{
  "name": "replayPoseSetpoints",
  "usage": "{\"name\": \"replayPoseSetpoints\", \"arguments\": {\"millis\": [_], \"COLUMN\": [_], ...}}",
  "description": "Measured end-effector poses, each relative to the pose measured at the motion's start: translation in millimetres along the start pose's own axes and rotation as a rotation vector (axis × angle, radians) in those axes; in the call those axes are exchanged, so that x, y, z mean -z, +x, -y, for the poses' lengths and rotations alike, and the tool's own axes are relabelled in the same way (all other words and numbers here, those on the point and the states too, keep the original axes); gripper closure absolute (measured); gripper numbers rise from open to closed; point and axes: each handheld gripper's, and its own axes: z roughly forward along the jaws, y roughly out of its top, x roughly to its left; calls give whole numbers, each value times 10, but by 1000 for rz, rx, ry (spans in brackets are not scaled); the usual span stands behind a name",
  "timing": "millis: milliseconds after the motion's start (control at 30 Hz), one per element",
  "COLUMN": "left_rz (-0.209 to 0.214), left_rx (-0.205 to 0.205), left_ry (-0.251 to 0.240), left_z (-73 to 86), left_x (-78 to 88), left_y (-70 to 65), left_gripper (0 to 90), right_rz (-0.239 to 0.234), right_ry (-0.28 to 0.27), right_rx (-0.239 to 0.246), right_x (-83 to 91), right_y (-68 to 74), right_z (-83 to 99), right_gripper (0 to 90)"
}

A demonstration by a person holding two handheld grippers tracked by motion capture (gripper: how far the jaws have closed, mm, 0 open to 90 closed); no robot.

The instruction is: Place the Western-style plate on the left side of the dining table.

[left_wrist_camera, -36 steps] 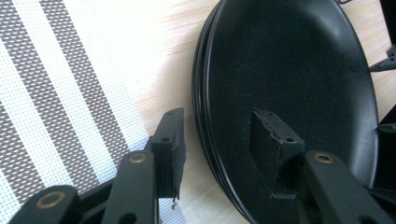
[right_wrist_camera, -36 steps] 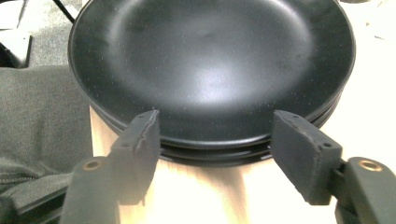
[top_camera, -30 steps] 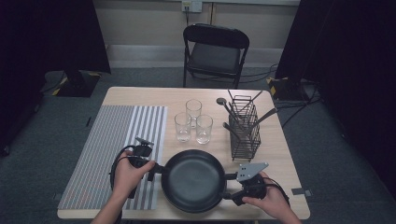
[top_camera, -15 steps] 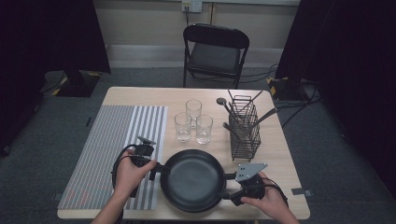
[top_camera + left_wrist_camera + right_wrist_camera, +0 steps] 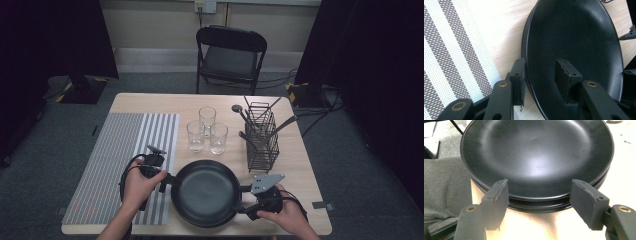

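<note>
High view showed a stack of matte black round plates (image 5: 206, 192) at the table's (image 5: 150, 102) near edge; left gripper (image 5: 167, 180) had been closing astride its rim, right gripper (image 5: 243, 200) gaped. Heavy, breakable, best clamped at opposite rims.

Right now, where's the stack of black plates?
In the high view, the stack of black plates sits at the table's near edge, between the left gripper and right gripper, just below the three glasses.
</note>
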Motion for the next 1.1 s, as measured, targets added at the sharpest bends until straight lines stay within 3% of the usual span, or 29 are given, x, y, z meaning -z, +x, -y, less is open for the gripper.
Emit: {"name": "replayPoseSetpoints", "arguments": {"millis": [467, 700, 767, 833, 1100], "left_rz": [-5, -15, -20, -15, -10], "left_rx": [-1, 17, 1, 17, 3], "left_ry": [7, -1, 1, 1, 10], "left_z": [-6, -3, -4, -5, -18], "left_x": [2, 1, 4, 3, 8], "left_y": [11, -3, 11, 5, 31], "left_gripper": [631, 643, 649, 650, 643], "right_rz": [-4, -4, -4, -7, -6], "right_ry": [-8, -13, -13, -17, -17], "right_rx": [-10, -10, -10, -11, -9], "right_x": [-6, -19, -20, -21, -32], "right_y": [-12, -12, -12, -13, -14], "right_z": [7, 4, 4, 7, 0], "right_gripper": [305, 304, 303, 301, 296]}}
